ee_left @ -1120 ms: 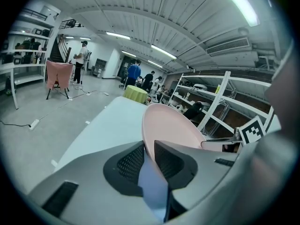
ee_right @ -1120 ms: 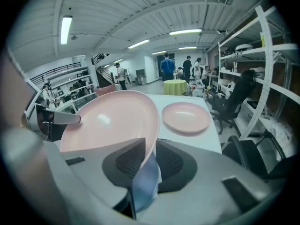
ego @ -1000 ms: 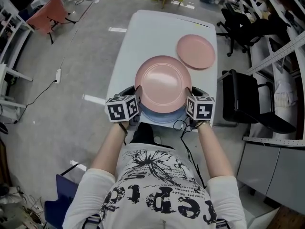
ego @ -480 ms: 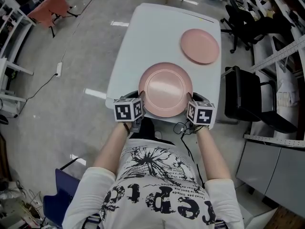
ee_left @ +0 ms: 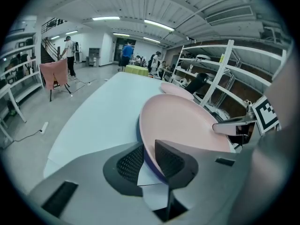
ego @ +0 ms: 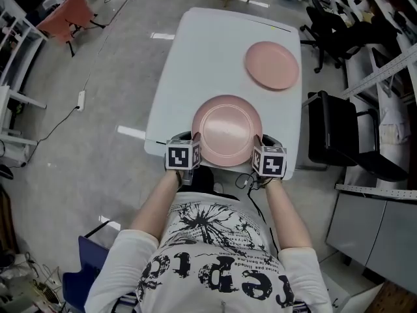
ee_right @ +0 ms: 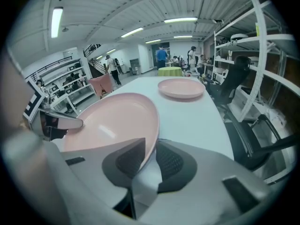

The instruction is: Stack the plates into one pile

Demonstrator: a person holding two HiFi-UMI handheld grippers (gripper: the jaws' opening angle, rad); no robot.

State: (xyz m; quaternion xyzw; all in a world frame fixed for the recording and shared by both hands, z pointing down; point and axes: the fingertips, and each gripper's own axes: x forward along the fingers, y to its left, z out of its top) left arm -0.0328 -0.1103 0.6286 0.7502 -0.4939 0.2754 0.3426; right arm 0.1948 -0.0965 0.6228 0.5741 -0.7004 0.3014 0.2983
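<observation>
Clamping pink plate [ego: 225, 130]: right hand-held gripper [ee_right: 146, 161]; left hand-held gripper [ee_left: 149, 161] opening, rim seemingly between jaws.

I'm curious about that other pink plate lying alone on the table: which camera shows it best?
The head view: the lone pink plate shows whole, from above. The right gripper view shows it obliquely; the left gripper view only a sliver.

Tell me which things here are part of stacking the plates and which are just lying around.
Part of the job:
near pink plate
blue plate, directly under it
far pink plate
white table

Just lying about:
black office chair
power strip on the floor
pink-draped chair
</observation>
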